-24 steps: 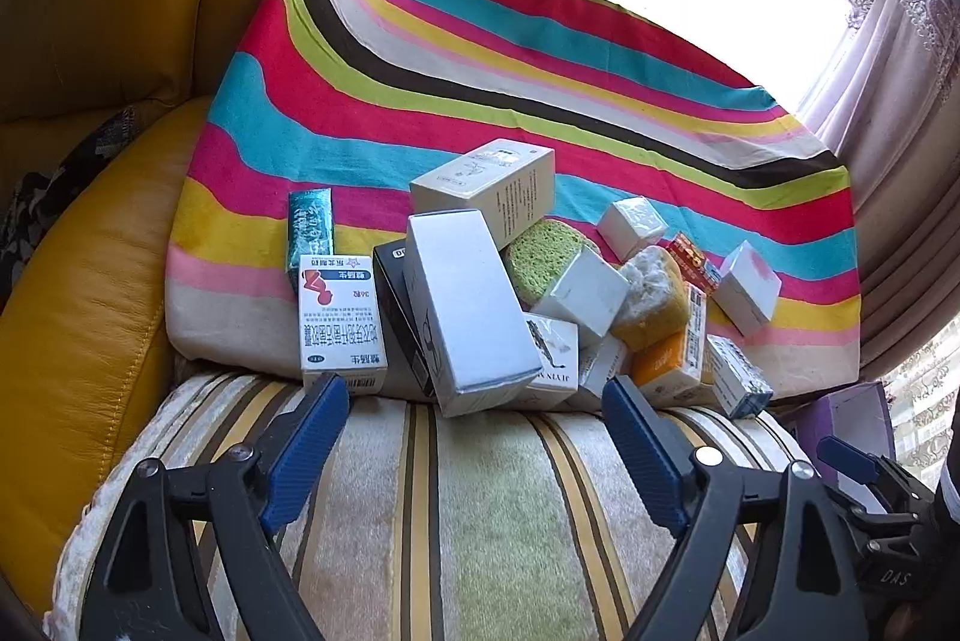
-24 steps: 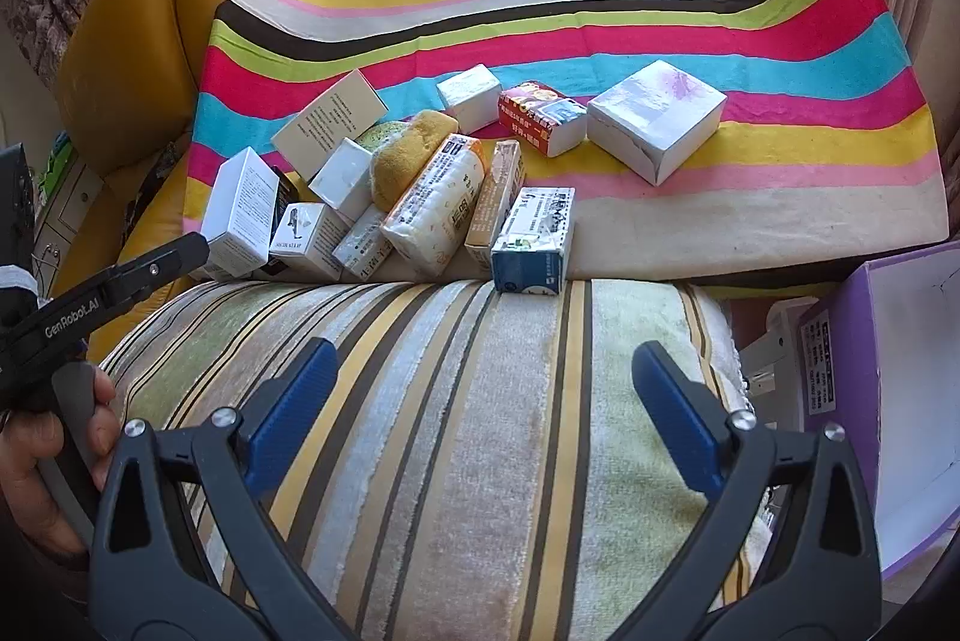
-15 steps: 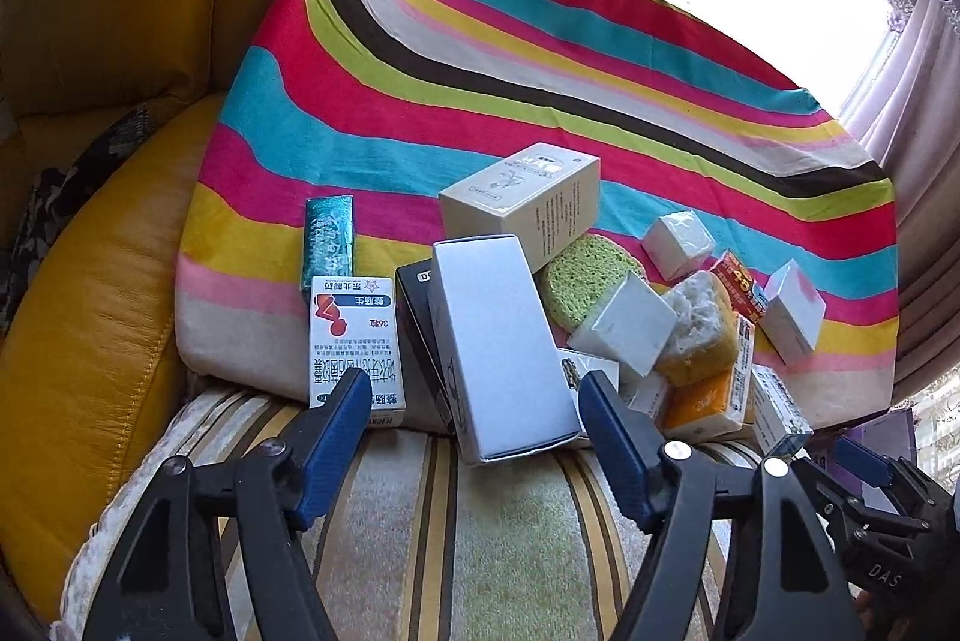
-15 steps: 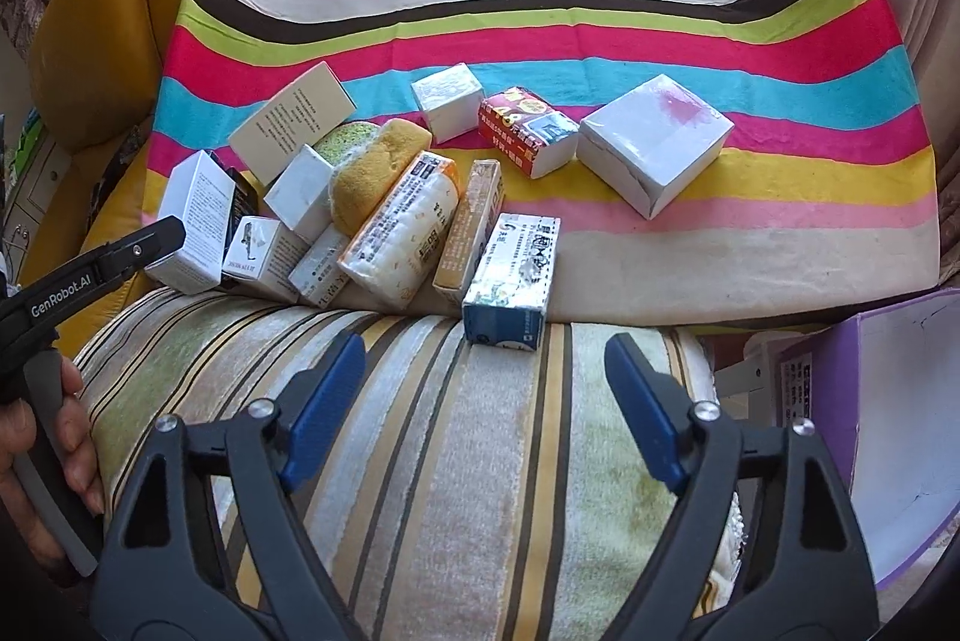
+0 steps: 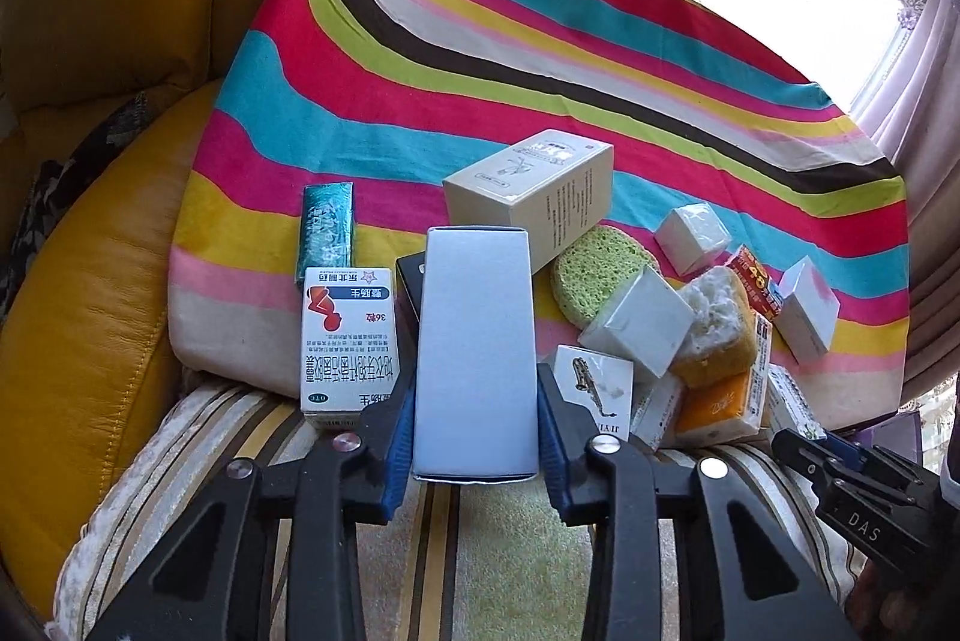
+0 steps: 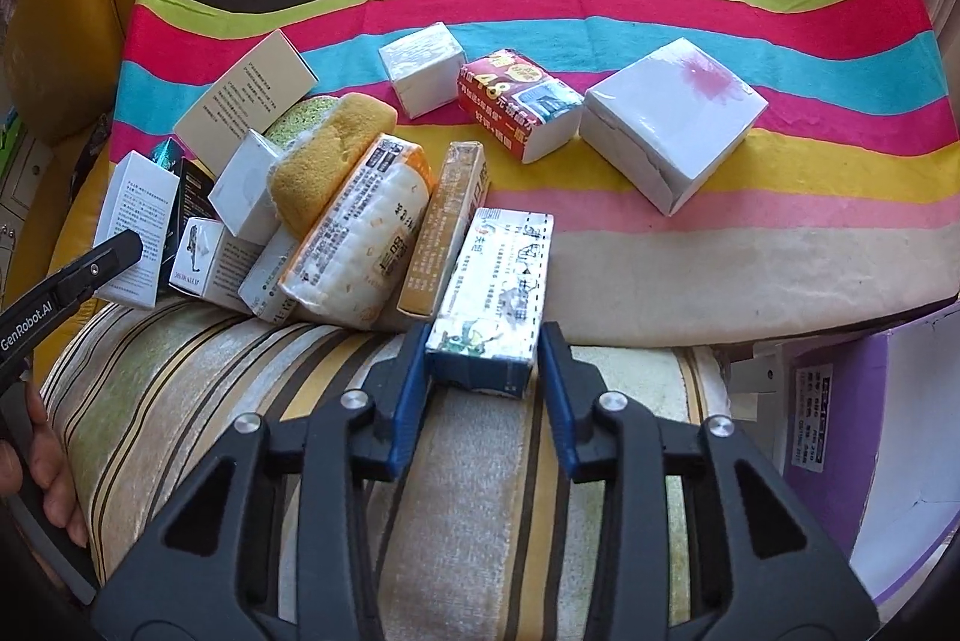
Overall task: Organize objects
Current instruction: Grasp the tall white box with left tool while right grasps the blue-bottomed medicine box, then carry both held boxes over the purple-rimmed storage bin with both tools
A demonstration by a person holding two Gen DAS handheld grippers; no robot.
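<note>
Left gripper (image 5: 477, 437): jaws are being held clamped on the sides of a tall white box (image 5: 474, 353) at the pile's front edge. Right gripper (image 6: 483, 389): jaws are being pressed on the near end of a blue-ended carton (image 6: 495, 281). Both boxes are resting against the striped cushion (image 6: 780, 245), not yet lifted. Nothing is judged sorted so far. The pile is lying jumbled: sponge (image 5: 579, 275), pill box (image 5: 348, 335), orange pack (image 5: 720, 401), pink-stained box (image 6: 675, 113) are all waiting.
</note>
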